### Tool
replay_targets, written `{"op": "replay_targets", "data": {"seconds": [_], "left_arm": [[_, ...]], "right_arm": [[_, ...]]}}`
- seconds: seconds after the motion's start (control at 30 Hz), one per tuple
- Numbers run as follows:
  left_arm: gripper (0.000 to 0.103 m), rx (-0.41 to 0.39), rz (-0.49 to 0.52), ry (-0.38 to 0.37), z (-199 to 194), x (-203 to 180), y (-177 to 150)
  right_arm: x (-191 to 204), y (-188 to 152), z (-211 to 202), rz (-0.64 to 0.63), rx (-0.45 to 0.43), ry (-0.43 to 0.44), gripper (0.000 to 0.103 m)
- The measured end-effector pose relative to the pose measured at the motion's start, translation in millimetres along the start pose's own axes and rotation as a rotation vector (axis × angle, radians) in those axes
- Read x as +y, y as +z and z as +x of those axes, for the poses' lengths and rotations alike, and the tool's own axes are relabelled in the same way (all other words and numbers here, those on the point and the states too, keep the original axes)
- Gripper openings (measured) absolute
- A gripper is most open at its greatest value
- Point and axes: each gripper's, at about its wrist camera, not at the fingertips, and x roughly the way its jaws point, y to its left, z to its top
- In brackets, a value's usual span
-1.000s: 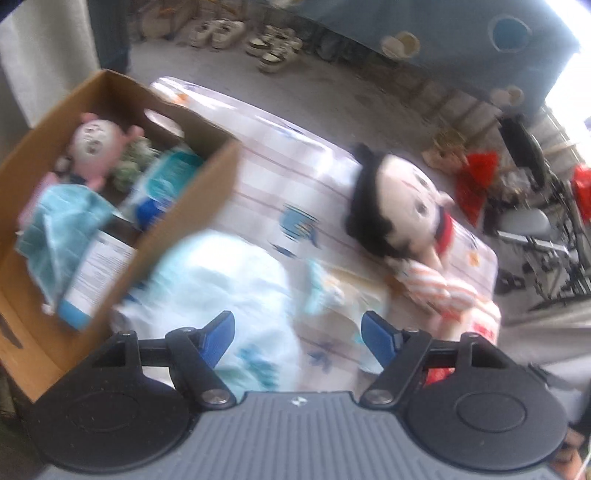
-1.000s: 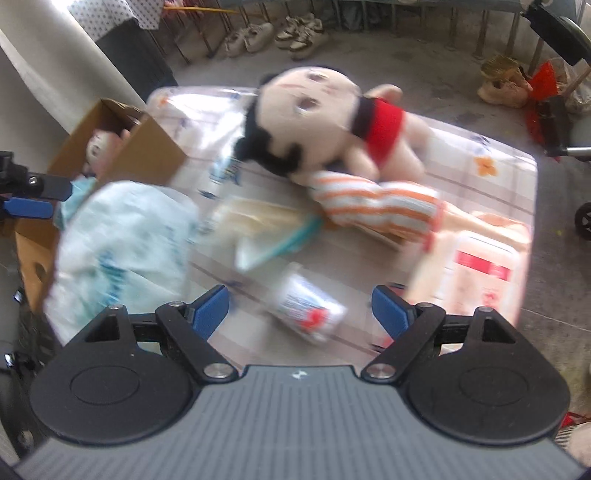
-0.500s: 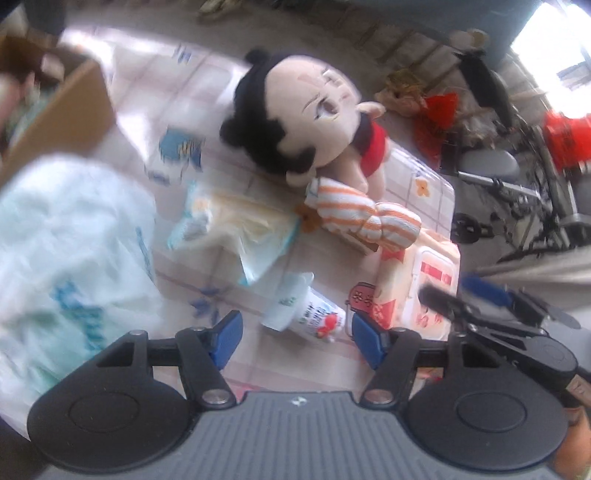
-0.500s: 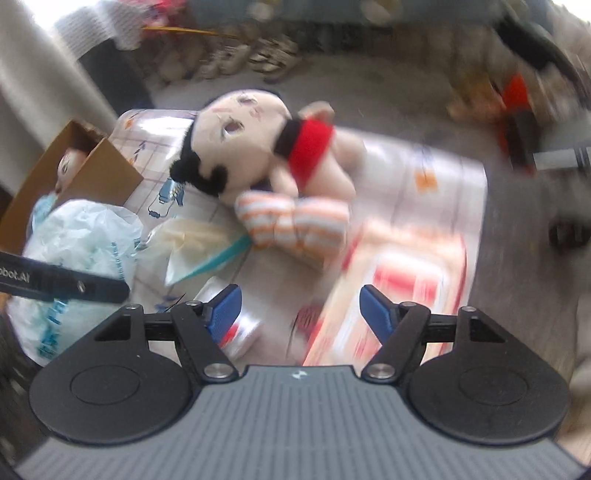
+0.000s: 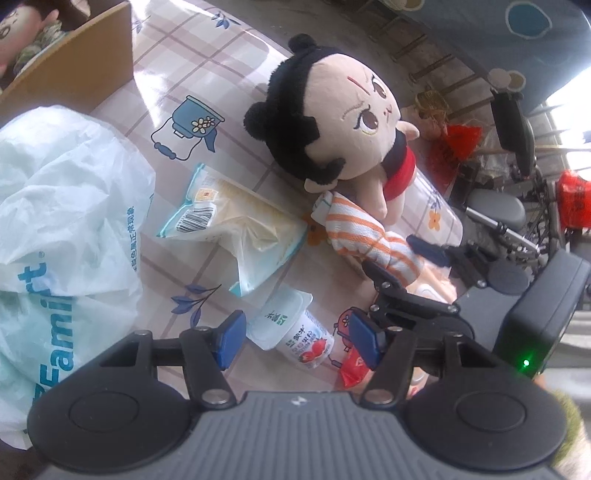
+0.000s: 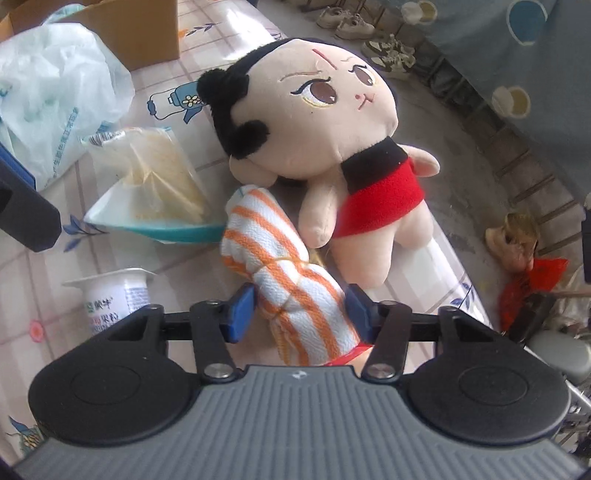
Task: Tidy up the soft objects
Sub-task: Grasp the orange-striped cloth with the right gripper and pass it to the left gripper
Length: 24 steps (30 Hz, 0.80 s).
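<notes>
Table (image 5: 207,48): I see a checked plastic cloth with blue prints over the whole top; everything below lies on it.
Cardboard box (image 5: 92,74): at the far left corner, with a pink-faced plush (image 5: 14,26) inside, only partly in my left view.
Plastic bag (image 5: 62,206): white and crumpled with blue lettering, on the left, just in front of the box.
Plush doll (image 6: 317,122): black hair, red top, on its back in the middle of the table, head toward the left.
Sandwich pack (image 5: 229,218): clear wrapper with a barcode, between the bag and the doll, near both.
Striped towel roll (image 6: 291,273): orange and white, rolled and tied, its far end touching the doll's arm, its near end over a pink pack (image 5: 354,365) that I can barely make out.
Yogurt cup (image 5: 291,332): on its side at the near edge, left of the towel roll.
Right gripper (image 6: 301,312): I have its jaws around the near end of the towel roll; they have just been closing, and both blue pads meet the cloth.
Left gripper (image 5: 299,341): I hold it over the yogurt cup, fingers apart on either side of it; the left pad looks very close, but I cannot tell that it touches.
</notes>
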Motion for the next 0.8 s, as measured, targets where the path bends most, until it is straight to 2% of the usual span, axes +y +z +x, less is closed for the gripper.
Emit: {"op": "replay_targets", "data": {"seconds": [0.1,0.27,0.53,0.63,0.67,0.73,0.8], "left_arm": [[0.067,-0.001,-0.033,-0.032,0,3,2],[0.077,-0.027,-0.036,-0.092,-2,-4,5],[0.076,0.017,-0.075,-0.140,18,-17,9],[0.067,0.008,-0.111,-0.162,18,-15,7],[0.058,0.007,-0.117,-0.169,17,-14,6],[0.050,0.004,-0.127,-0.168,16,-12,4],[0.032,-0.010,-0.127,-0.156,12,-10,4]], "right_arm": [[-10,-3,-8,0.115,-0.006,0.053,0.045],[-28,-22,-29,0.424,-0.013,0.208,0.043],[-21,-73,-53,0.880,-0.058,0.477,0.043],[-9,-85,-61,0.998,-0.082,0.554,0.043],[-5,-89,-62,1.040,-0.093,0.581,0.043],[1,-94,-65,1.112,-0.120,0.629,0.043],[7,-98,-68,1.164,-0.142,0.658,0.043]]}}
